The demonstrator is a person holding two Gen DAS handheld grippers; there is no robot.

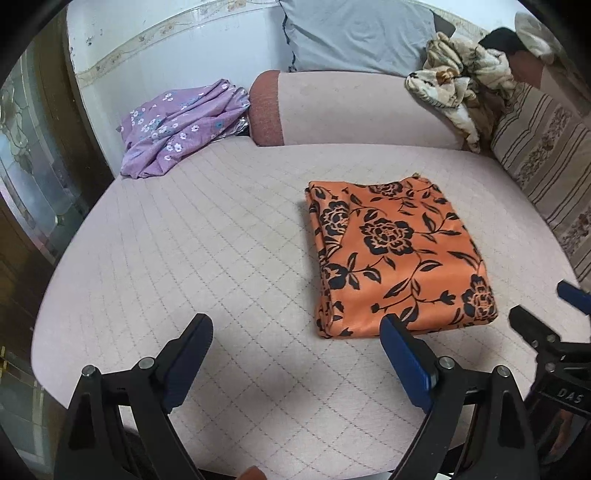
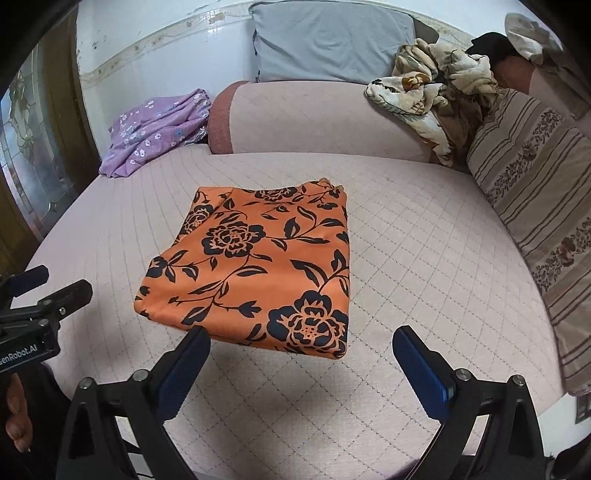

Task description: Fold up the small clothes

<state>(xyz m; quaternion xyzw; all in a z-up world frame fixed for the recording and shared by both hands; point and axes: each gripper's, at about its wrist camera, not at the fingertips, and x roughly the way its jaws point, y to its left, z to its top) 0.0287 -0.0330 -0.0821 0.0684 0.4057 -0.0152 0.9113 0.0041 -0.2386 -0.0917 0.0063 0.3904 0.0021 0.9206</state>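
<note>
Closest to the lens in the left wrist view, the left gripper (image 1: 295,332) has its jaws spread wide with nothing between them, just quilted pink mattress (image 1: 184,236) underneath. Same deal in the right wrist view: the right gripper (image 2: 301,345) is gaping open and empty, its blue pads sitting at the bottom of the frame just short of the near edge of the cloth.

The folded orange cloth (image 2: 258,266) with black flowers lies flat on the mattress as a neat rectangle, centre-left in the right view and right of centre in the left view. Neither gripper is touching it as far as I can tell.

Further back, a pink bolster (image 1: 354,107) runs across the head of the bed. At the upper left there's a crumpled purple floral garment (image 1: 177,125), and at the upper right a rumpled beige blanket (image 1: 458,88) next to a striped cushion (image 1: 546,155). A grey pillow (image 1: 354,33) leans on the wall at the top.
</note>
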